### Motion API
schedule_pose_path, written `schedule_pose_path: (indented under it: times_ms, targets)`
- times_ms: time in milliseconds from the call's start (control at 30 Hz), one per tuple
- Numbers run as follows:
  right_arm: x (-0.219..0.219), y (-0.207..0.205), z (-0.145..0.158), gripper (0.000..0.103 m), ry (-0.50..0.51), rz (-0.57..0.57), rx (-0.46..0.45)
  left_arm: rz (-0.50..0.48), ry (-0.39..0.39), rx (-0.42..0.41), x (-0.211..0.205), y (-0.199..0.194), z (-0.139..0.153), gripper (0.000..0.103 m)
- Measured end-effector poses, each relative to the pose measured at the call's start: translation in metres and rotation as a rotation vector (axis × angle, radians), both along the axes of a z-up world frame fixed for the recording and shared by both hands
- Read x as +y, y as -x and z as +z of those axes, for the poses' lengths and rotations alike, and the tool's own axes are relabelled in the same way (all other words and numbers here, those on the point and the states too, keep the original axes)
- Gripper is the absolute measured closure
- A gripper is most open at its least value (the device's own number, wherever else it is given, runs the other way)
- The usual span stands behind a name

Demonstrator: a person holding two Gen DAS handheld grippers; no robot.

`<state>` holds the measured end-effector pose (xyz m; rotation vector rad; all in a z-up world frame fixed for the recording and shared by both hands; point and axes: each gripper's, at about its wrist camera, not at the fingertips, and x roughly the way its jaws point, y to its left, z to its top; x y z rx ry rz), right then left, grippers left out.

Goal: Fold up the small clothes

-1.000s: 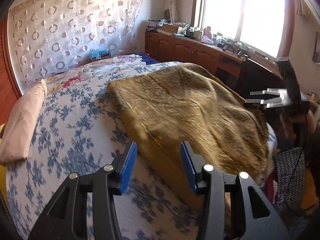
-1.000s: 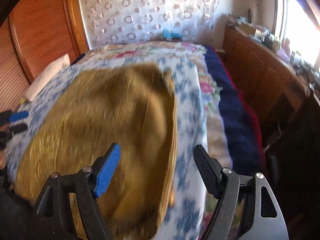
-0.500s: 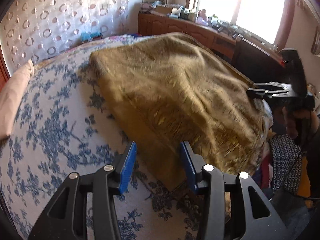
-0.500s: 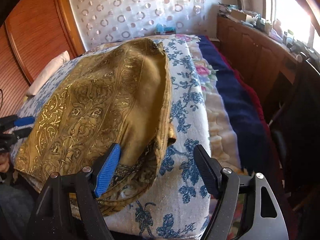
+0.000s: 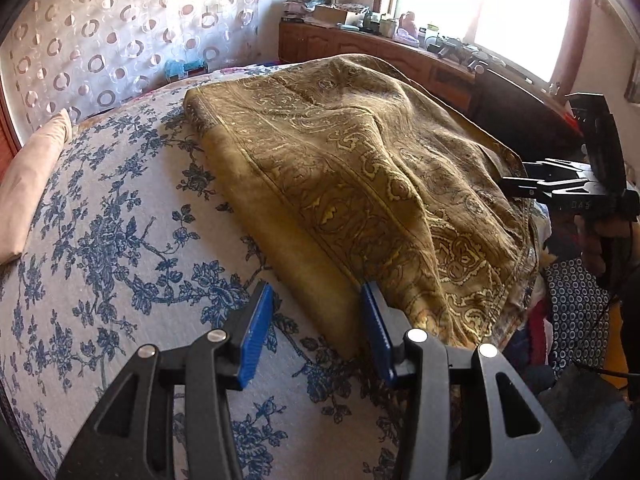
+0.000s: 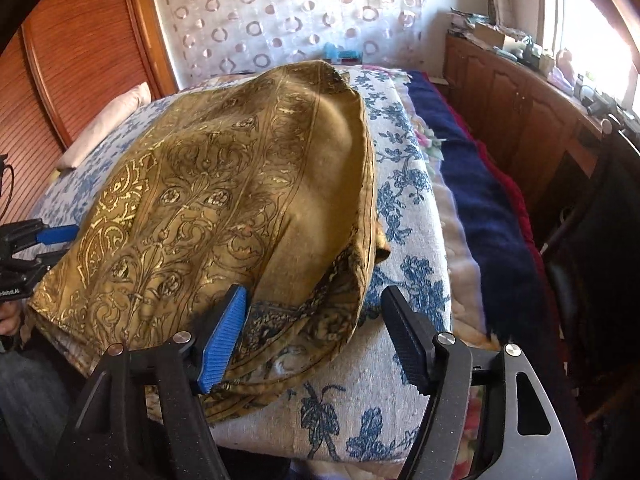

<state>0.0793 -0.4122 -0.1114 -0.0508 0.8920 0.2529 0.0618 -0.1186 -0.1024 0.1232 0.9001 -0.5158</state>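
A golden-brown patterned cloth point(image 5: 360, 168) lies rumpled over a bed with a blue-flowered cover point(image 5: 120, 240). My left gripper point(image 5: 316, 292) is open at the cloth's near left edge. The plain folded hem runs between its blue pads, and the right pad touches it. My right gripper point(image 6: 314, 294) is at the cloth's point(image 6: 224, 184) near right corner, and its jaws are closing. The folded corner lies between them without being pressed. Each gripper also shows in the other view: the right gripper point(image 5: 560, 188) and the left gripper point(image 6: 40, 240).
A pale pillow point(image 5: 28, 188) lies at the bed's far left. A dark blue blanket point(image 6: 480, 200) runs along the bed's right side, next to a wooden cabinet point(image 6: 520, 108) under the window. A wooden wardrobe point(image 6: 80, 60) stands on the left, and a person's patterned clothing point(image 5: 576, 308) is at the bed's foot.
Both grippers have come down and closer to the cloth's near edge. The cloth now sits between the fingers of each. The right jaws have narrowed a little.
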Motion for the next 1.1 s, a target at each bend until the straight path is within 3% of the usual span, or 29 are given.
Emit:
schedule_pose_path:
  times_ms: [200,333,500,567,733,1100]
  targets:
    - [0.004,0.009,-0.002,0.032,0.013,0.004,-0.003,-0.032,0.052,0.025,0.003,0.008,0.001,0.058]
    - [0.006,0.011,-0.002,0.033,0.023,0.006,-0.007,-0.062,0.101,0.048,0.007,0.012,0.001,0.067]
    - [0.01,0.016,-0.002,0.048,0.022,0.023,-0.007,-0.089,0.11,0.048,0.006,0.017,0.001,0.082]
    - [0.013,0.017,-0.002,0.06,0.023,0.033,-0.009,-0.093,0.118,0.05,0.006,0.016,0.001,0.097]
    - [0.018,0.019,-0.001,0.092,0.006,0.061,-0.015,-0.097,0.167,0.023,0.01,0.017,0.011,0.103]
    - [0.005,0.024,0.05,0.097,-0.11,0.069,-0.178,-0.043,0.266,-0.116,0.032,0.006,0.063,0.103]
